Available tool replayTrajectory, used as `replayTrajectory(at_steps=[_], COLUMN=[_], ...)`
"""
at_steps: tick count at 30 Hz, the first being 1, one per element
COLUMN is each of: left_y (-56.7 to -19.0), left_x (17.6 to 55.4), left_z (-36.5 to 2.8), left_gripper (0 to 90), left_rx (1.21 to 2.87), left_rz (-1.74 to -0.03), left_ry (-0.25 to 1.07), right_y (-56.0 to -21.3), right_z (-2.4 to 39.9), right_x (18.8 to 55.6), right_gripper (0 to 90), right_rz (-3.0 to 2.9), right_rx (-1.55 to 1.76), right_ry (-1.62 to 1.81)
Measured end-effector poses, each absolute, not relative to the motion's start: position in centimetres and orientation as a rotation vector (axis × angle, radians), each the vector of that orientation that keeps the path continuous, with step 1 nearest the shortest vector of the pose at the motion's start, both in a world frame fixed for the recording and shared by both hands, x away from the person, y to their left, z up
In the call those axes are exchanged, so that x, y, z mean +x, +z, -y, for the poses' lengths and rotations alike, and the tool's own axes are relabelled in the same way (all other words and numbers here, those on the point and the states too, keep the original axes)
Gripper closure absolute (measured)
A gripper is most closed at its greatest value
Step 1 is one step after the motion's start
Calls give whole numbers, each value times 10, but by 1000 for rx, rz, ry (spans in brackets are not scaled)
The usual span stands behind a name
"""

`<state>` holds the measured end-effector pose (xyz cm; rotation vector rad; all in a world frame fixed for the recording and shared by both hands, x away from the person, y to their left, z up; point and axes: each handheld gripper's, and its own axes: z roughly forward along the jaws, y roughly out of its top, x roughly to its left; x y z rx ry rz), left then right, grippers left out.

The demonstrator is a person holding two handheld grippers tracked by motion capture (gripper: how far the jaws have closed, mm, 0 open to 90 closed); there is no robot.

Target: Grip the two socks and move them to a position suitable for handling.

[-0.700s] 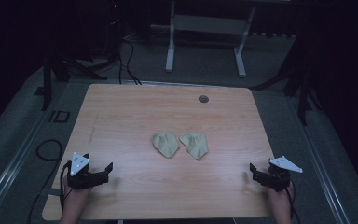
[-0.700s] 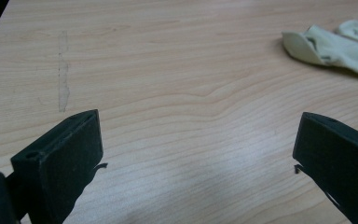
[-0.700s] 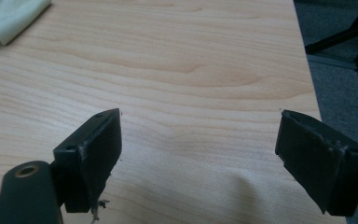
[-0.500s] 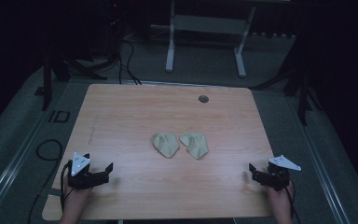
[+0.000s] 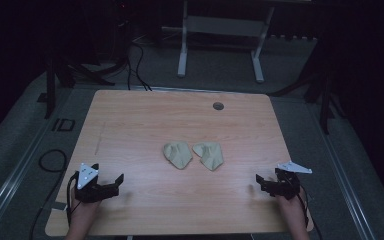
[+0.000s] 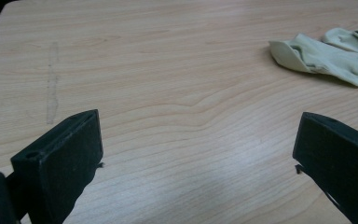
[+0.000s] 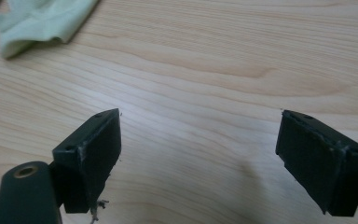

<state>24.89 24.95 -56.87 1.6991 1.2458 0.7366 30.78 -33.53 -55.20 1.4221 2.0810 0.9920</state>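
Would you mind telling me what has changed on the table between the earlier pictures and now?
Hardly anything. The right gripper has edged slightly inward along the near edge of the table, jaws open and empty. The left gripper has kept its place at the near left, also open and empty. The two pale green socks lie side by side in the middle as before; nothing was taken hold of or let go.

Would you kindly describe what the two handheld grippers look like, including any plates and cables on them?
Both are black. The left gripper carries a light grey three-cornered plate on top with small dark dots, and a black cable loops from it. The right gripper bears a similar grey plate, with a dark cable trailing back. Up close, the fingers are blocky black pads with small round holes.
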Motion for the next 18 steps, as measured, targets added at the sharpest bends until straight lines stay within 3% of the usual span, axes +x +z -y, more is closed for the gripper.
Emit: replayTrajectory(at_steps=[18], left_y=[-567], left_x=[247], left_z=[-241], left_gripper=[18], left_rx=[1693], left_rz=[-1229], left_ry=[699], right_y=[-535], right_z=[276], right_x=[343], right_gripper=[170], right_rz=[-2239], right_rx=[1365], right_ry=[1031])
